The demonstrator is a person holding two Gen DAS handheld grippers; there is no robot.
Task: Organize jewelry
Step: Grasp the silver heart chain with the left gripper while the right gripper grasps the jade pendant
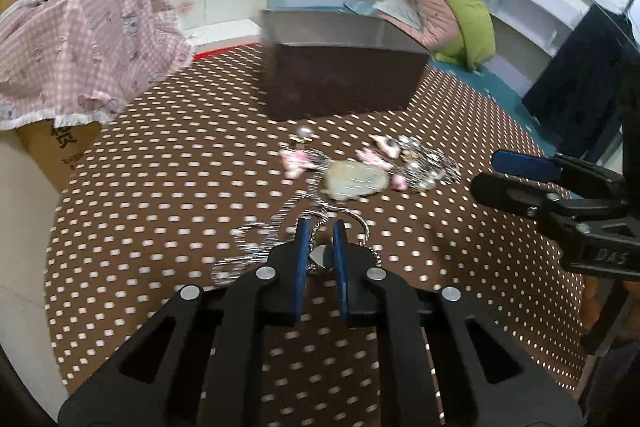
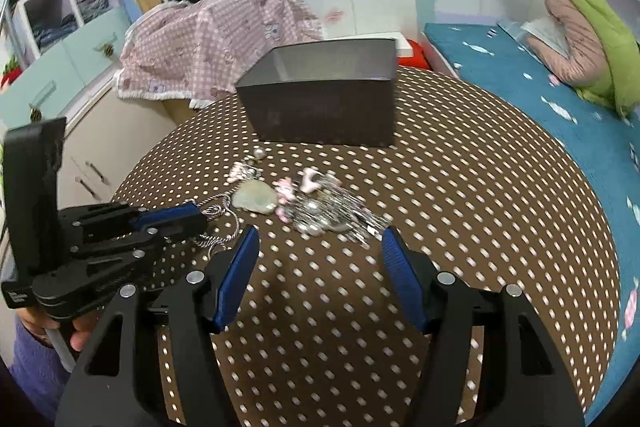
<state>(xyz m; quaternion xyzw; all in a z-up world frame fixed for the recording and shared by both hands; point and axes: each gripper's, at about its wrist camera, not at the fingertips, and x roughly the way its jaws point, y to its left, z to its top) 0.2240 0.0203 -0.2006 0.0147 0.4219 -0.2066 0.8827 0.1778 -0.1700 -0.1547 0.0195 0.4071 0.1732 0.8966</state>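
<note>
Jewelry [image 1: 372, 167] lies in a loose heap on the brown tablecloth [image 1: 160, 219] with white dots, in front of a dark open box [image 1: 344, 83]. The heap has pink pieces, shiny silver pieces and one pale flat stone [image 1: 354, 179] in the middle. The box stands behind the heap, near but apart from it, and its inside looks grey; what is in it I cannot tell.

The left gripper [image 1: 320, 231] is low over the cloth, on the near side of the heap. Its blue pads stand almost together, and a silver chain [image 1: 256, 243] with a small silver pendant [image 1: 320, 257] is caught between them. The chain runs in loops to the left of the gripper on the cloth, and another part of it leads up toward the pale stone. In the right wrist view the same chain [image 2: 218, 223] hangs at the tip of this gripper [image 2: 200, 219], just beside the stone [image 2: 256, 201].

The right gripper [image 2: 316, 239] is held wide open with nothing between its pads. The silver part of the heap [image 2: 332, 215] lies just beyond its fingertips, not touching them.

A pink checked cloth [image 1: 80, 51] covers something at the left edge of the table. A blue bed cover [image 2: 520, 83] with a green and pink bundle [image 2: 592, 43] is to the right.
</note>
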